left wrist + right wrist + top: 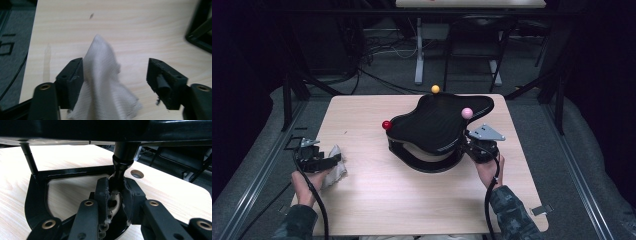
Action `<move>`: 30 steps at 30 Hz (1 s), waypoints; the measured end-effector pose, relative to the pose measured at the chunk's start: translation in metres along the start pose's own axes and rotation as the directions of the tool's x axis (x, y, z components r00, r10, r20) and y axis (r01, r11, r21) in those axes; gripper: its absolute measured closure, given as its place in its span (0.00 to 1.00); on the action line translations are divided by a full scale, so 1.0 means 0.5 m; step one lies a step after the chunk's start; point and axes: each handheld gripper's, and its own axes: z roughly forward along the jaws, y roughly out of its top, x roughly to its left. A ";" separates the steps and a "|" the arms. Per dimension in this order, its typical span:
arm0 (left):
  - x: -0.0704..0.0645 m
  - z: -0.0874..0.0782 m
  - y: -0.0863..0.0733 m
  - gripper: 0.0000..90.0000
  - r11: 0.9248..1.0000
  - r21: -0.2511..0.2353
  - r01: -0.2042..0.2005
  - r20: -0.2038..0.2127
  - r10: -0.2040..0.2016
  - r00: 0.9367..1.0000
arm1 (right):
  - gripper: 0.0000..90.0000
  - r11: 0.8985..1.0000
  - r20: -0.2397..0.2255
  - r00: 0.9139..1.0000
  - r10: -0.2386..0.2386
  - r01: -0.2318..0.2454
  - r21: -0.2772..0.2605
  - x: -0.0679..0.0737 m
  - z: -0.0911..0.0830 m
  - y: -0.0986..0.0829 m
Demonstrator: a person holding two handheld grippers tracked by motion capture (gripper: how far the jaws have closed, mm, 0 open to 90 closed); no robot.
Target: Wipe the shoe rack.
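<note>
A black two-tier stand (439, 127) sits on the light wooden worktop (377, 195), right of centre. Its curvy top plate runs its long axis from the near left to the far right corner of the worktop, the broader end toward the person. Three balls stand at its edges: a red ball (386, 125) at the left, a yellow ball (435, 89) at the far side, and a pink ball (467, 113) at the right. Below the plate lies a flat black base frame (37, 195), joined to it by thin posts.

The right gripper (477, 147) reaches the stand's near right side. In the right gripper view (115, 195) its jaws are drawn nearly together, clamped on a thick black post (120, 170) that rises from the base to the plate overhead.

The left gripper (324, 161) rests at the near left edge of the worktop, well apart from the stand. In the left gripper view (115, 75) its jaws stand wide apart. A white cloth (102, 85), crumpled into a peak pointing away from the gripper, lies between them, touching the left jaw and clear of the right one. In the high view the cloth (334, 167) lies on the worktop against the gripper and the person's left hand (304, 182).
</note>
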 end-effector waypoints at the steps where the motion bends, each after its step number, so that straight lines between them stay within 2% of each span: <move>1: -0.007 -0.003 0.005 0.27 1.000 -0.019 -0.010 0.013 0.010 1.000 | 0.83 1.000 -0.001 1.000 0.000 0.000 0.000 0.000 0.000 0.000; 4: -0.034 -0.005 0.014 0.21 0.998 -0.044 -0.052 0.044 0.054 0.998 | 0.83 1.000 0.006 1.000 -0.002 0.002 0.004 0.000 0.000 0.001; 7: -0.063 0.001 0.021 0.17 0.993 -0.048 -0.112 0.069 0.115 0.991 | 0.83 1.000 -0.002 1.000 0.002 -0.002 0.009 -0.001 -0.001 0.001; 9: -0.081 0.008 0.026 0.17 0.989 -0.059 -0.136 0.090 0.141 0.986 | 0.83 1.000 -0.014 1.000 0.003 -0.002 0.012 -0.003 -0.001 0.002; 15: -0.132 0.054 0.037 0.07 0.981 -0.030 -0.194 0.159 0.196 0.968 | 0.83 1.000 -0.017 1.000 0.004 -0.004 0.013 -0.004 -0.001 0.002; 17: -0.150 0.073 0.038 0.02 0.977 -0.023 -0.212 0.180 0.213 0.960 | 0.83 1.000 -0.001 1.000 0.004 -0.004 0.006 -0.003 0.000 0.001; 19: -0.166 0.092 0.041 0.01 0.973 -0.018 -0.229 0.199 0.228 0.953 | 0.83 1.000 -0.012 1.000 0.001 -0.001 0.010 -0.005 -0.001 0.001; 21: -0.179 0.110 0.045 0.00 0.971 -0.019 -0.237 0.212 0.235 0.949 | 0.83 1.000 -0.016 1.000 0.004 -0.004 0.011 -0.006 -0.001 0.002; 24: -0.195 0.132 0.049 0.06 0.971 -0.053 -0.233 0.226 0.239 0.944 | 0.82 1.000 -0.028 1.000 0.005 -0.004 0.014 -0.007 -0.001 0.003; 26: -0.204 0.144 0.052 0.19 0.967 -0.071 -0.244 0.233 0.253 0.939 | 0.80 1.000 -0.034 0.999 0.006 -0.005 0.022 -0.008 -0.002 0.003; 27: -0.210 0.150 0.053 0.20 0.966 -0.075 -0.246 0.226 0.257 0.940 | 0.78 1.000 -0.043 0.999 0.004 -0.003 0.026 -0.009 -0.003 0.003; 29: -0.218 0.163 0.056 0.31 0.964 -0.084 -0.254 0.241 0.266 0.933 | 0.72 0.999 -0.056 0.998 0.001 0.001 0.034 -0.008 -0.004 0.002; 30: -0.222 0.170 0.057 0.35 0.963 -0.088 -0.255 0.226 0.269 0.936 | 0.67 0.999 -0.065 0.998 0.001 0.001 0.040 -0.008 -0.004 0.002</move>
